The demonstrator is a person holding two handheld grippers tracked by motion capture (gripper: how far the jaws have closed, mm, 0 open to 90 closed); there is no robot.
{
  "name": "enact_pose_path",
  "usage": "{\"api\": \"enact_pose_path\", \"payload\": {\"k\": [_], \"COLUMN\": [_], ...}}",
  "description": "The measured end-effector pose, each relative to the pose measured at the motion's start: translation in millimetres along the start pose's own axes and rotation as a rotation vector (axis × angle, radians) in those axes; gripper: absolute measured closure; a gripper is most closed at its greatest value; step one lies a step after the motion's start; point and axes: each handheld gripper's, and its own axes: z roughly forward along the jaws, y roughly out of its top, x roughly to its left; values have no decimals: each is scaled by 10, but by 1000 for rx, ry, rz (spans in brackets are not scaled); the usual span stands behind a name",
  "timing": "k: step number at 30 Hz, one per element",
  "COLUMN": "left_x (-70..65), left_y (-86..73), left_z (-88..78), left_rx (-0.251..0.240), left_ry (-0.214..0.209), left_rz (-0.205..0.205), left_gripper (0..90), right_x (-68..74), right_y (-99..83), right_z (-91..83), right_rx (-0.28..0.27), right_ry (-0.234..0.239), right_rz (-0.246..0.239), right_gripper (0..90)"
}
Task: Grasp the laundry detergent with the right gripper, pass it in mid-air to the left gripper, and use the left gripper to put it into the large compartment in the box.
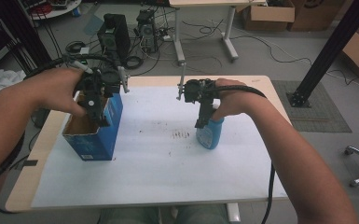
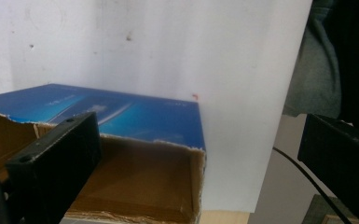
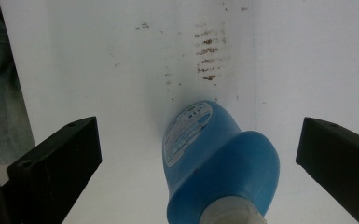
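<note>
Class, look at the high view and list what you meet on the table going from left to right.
Open blue cardboard box with the left gripper over its opening → patch of brown marks on the white table sheet → blue plastic bottle under the right gripper.

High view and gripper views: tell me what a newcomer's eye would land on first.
First, the blue cardboard box standing open-topped at the left of the white sheet, with the left gripper poised open over its brown inside. Next, the blue bottle upright near the sheet's middle right, with the right gripper just above it, jaws spread wide on either side of its neck. Brown smudges mark the sheet between box and bottle.
</note>
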Motion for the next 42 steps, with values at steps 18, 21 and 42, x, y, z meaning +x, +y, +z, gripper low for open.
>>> {"api": "enact_pose_path", "payload": {"k": [18, 21, 42], "left_x": [-128, -141, -264], "left_y": [-121, -119, -68], "left_z": [3, -15, -104], "left_rx": [19, 21, 15], "left_ry": [3, 14, 39], "left_rz": [-19, -17, 1], "left_gripper": [1, 1, 1], "right_x": [-108, -139, -87], "right_y": [-104, -213, -1384], "right_z": [-271, -352, -491], "right_rx": [-403, -521, -746], "right_ry": [-94, -147, -348], "right_rz": [85, 144, 602], "right_gripper": [0, 0, 0]}}
